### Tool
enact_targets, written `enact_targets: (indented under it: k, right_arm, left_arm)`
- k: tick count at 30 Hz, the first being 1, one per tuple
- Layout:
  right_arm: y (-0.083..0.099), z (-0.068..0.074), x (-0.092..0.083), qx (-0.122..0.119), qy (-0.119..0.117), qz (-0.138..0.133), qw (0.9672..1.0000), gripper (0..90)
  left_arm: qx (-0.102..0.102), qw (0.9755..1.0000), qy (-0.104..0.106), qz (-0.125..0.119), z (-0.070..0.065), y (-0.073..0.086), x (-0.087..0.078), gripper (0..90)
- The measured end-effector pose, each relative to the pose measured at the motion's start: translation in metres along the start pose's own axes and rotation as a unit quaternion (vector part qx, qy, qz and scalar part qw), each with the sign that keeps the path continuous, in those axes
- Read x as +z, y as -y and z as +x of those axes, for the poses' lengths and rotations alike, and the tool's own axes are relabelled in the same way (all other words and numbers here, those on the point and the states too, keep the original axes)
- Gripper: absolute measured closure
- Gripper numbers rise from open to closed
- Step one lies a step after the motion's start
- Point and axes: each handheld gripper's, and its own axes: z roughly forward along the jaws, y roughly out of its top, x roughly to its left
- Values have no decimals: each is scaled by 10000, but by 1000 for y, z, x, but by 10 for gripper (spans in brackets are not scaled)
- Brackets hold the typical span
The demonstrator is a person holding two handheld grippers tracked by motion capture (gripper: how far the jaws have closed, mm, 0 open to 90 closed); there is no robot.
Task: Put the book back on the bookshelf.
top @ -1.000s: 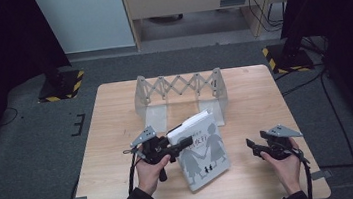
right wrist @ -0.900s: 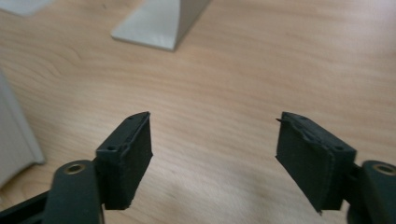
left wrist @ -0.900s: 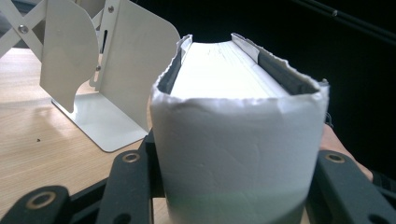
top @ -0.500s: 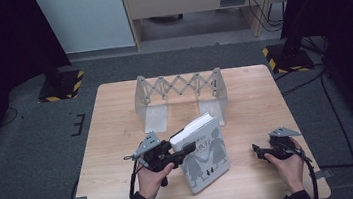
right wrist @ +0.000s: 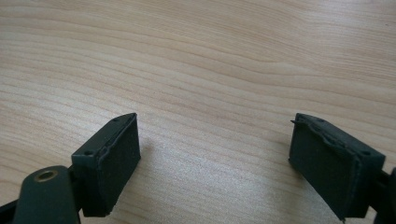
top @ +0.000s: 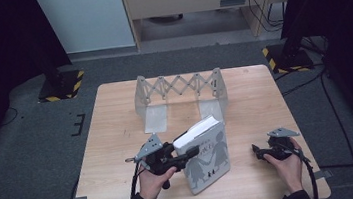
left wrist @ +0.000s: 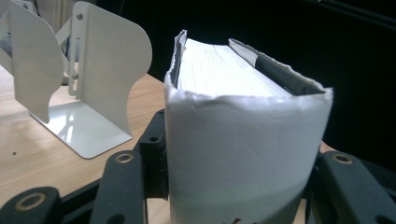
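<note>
Book: one thick grey-and-white paperback book [top: 206,156] with dark figures on its cover, tilted up off the light wooden table [top: 118,131], in front of the white metal expanding bookend rack [top: 178,91] and well short of it.
Left gripper [top: 191,154]: I have my black jaws clamped on the book's spine edge [left wrist: 238,154]; they have just been easing apart slightly, with the book between them.
Right gripper [top: 257,151]: jaws stand wide with nothing between them, just above bare table to the right of the book; they have just been opening.
Risk: I judge the one-sided grip could let the heavy book swing or slip if the left jaws loosen more.
Risk: its covers could splay, and it might knock the rack's end plate [left wrist: 109,70].
Count: one book, one rack with two end plates, two grippers.
</note>
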Motion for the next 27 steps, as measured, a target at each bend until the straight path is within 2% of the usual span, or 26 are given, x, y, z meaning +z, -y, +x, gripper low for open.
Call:
enact_targets:
  k: [5, 8, 11, 17, 19, 21, 22, 27]
  right_arm:
    - [0, -1, 0, 37, 20, 40, 10000, 133]
    - [0, -1, 1, 47, 37, 31, 10000, 128]
    - [0, -1, 1, 50, 40, 33, 10000, 125]
    - [-1, -1, 1, 58, 29, 44, 10000, 119]
    - [-1, 0, 1, 65, 26, 46, 10000, 118]
    - [-1, -1, 1, 56, 25, 47, 10000, 117]
    - [-1, 0, 1, 77, 38, 41, 10000, 117]
    - [-1, 0, 1, 65, 29, 45, 10000, 117]
  left_arm:
    - [19, 9999, 93, 41, -3, 2, 4, 457]
    - [250, 9996, 20, 102, -6, 0, 6, 488]
    - [329, 9992, 79, 222, -5, -5, 7, 511]
    - [109, 9993, 221, 265, 14, -9, 8, 514]
    - [117, 9993, 232, 261, 16, -9, 8, 513]
    - [129, 9994, 230, 242, 16, -9, 8, 509]
    - [236, 9991, 266, 236, 13, -8, 7, 506]
    - [385, 9986, 295, 196, 3, -5, 8, 489]
